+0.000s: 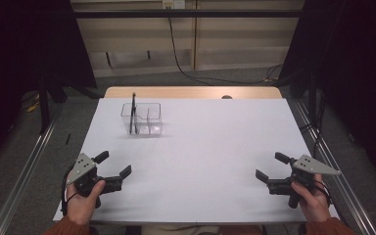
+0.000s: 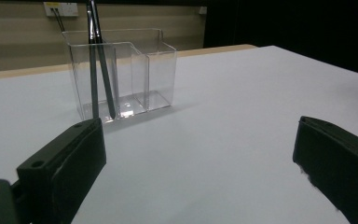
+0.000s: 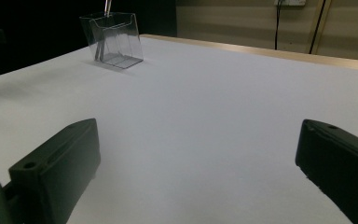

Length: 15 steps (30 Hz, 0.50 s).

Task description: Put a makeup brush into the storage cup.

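Clear box (image 1: 142, 119) at far left of table (image 1: 200, 161), two dark pens (image 2: 99, 60) upright in its left compartment. Left gripper (image 1: 113, 165) and right gripper (image 1: 269, 166) near front corners, jaws spread, empty.

Looks like a lab recording booth: black curtains (image 1: 24, 44) at both sides, metal rails (image 1: 22, 181), cables (image 1: 186, 68) on floor.

Both grippers (image 1: 113, 164) (image 1: 269, 166) wide apart, empty
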Each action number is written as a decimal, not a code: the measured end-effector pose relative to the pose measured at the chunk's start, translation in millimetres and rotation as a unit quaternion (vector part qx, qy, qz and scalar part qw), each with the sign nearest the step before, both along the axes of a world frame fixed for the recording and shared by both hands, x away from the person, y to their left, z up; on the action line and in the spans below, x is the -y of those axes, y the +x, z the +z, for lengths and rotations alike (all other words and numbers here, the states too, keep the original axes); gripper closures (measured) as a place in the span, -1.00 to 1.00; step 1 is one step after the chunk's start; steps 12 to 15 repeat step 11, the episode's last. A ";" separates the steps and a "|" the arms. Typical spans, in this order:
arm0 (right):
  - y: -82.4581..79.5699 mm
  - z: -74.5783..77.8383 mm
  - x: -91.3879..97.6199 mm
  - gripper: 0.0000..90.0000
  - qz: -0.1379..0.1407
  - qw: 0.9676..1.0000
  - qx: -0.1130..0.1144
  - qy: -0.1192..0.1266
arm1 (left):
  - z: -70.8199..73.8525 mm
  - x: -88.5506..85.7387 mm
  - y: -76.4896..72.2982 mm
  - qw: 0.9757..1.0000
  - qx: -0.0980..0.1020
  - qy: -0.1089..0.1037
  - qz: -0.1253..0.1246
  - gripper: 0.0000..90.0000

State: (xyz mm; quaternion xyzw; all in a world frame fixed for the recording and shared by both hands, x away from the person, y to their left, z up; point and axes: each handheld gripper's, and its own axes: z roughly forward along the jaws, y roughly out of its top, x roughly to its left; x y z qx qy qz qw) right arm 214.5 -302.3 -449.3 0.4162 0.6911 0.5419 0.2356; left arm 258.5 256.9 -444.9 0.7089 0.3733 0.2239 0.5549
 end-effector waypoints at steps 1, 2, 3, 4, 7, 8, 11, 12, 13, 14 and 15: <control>-0.2 0.0 0.3 -1.00 0.000 1.000 0.001 0.000 | 0.0 -0.1 -0.5 1.000 0.000 0.000 0.001 -0.94; -0.3 0.0 0.3 -1.00 -0.001 1.000 0.000 0.000 | 0.1 -0.3 0.0 1.000 -0.001 0.001 0.000 -0.94; -0.2 -0.2 0.4 -1.00 -0.001 1.000 0.000 0.000 | -0.1 0.3 0.5 1.000 -0.002 -0.001 0.002 -0.94; 0.0 -0.2 0.4 -1.00 0.000 1.000 0.000 0.000 | 0.1 0.2 1.2 1.000 0.001 0.003 0.002 -0.94; 0.6 -0.4 0.0 -1.00 0.000 1.000 -0.002 -0.002 | -0.2 -0.7 2.1 1.000 -0.002 0.003 0.002 -0.94; 0.4 -0.3 -0.2 -1.00 0.001 1.000 -0.001 -0.002 | -0.4 -1.2 2.7 1.000 -0.003 0.002 0.001 -0.94; 0.6 -0.6 -0.3 -1.00 0.001 1.000 -0.003 -0.003 | -0.3 -2.1 4.3 1.000 -0.005 0.001 0.002 -0.94; 0.6 -0.6 -0.3 -1.00 0.001 1.000 -0.003 -0.003 | -0.3 -2.1 4.3 1.000 -0.005 0.001 0.002 -0.94; 0.6 -0.6 -0.3 -1.00 0.001 1.000 -0.003 -0.003 | -0.3 -2.1 4.3 1.000 -0.005 0.001 0.002 -0.94; 0.6 -0.6 -0.3 -1.00 0.001 1.000 -0.003 -0.003 | -0.3 -2.1 4.3 1.000 -0.005 0.001 0.002 -0.94; 0.6 -0.6 -0.3 -1.00 0.001 1.000 -0.003 -0.003 | -0.3 -2.1 4.3 1.000 -0.005 0.001 0.002 -0.94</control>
